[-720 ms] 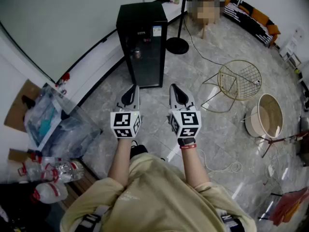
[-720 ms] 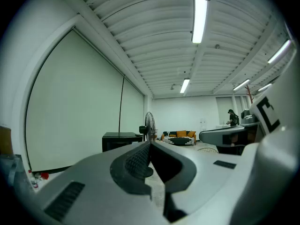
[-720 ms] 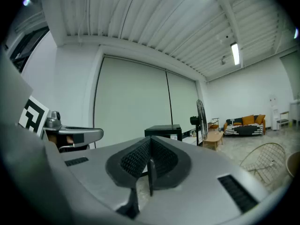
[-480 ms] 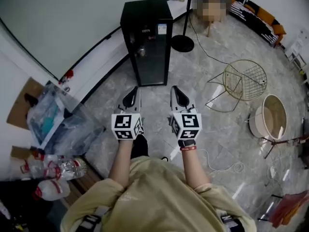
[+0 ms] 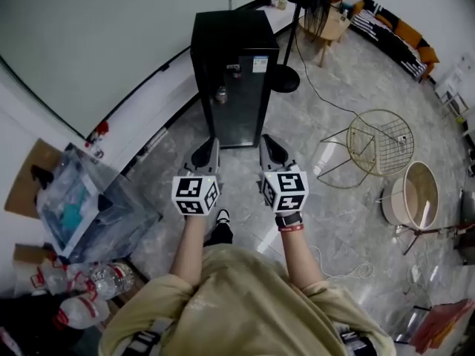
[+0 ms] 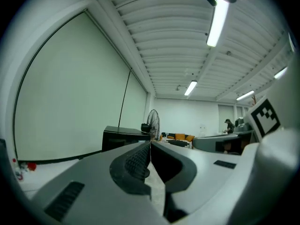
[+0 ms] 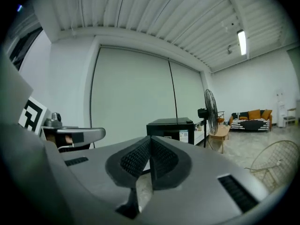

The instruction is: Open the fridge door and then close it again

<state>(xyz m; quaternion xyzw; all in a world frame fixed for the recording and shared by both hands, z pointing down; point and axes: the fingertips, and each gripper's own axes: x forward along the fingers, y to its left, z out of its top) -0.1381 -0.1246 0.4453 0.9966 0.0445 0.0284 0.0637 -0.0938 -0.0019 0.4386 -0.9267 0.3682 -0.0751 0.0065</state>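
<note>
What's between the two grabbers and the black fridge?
Only bare floor, in the head view, separates the left gripper and right gripper from the fridge.

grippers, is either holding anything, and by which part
Nothing is held: left gripper and right gripper are shut and empty, apart from the black glass-door fridge.
</note>
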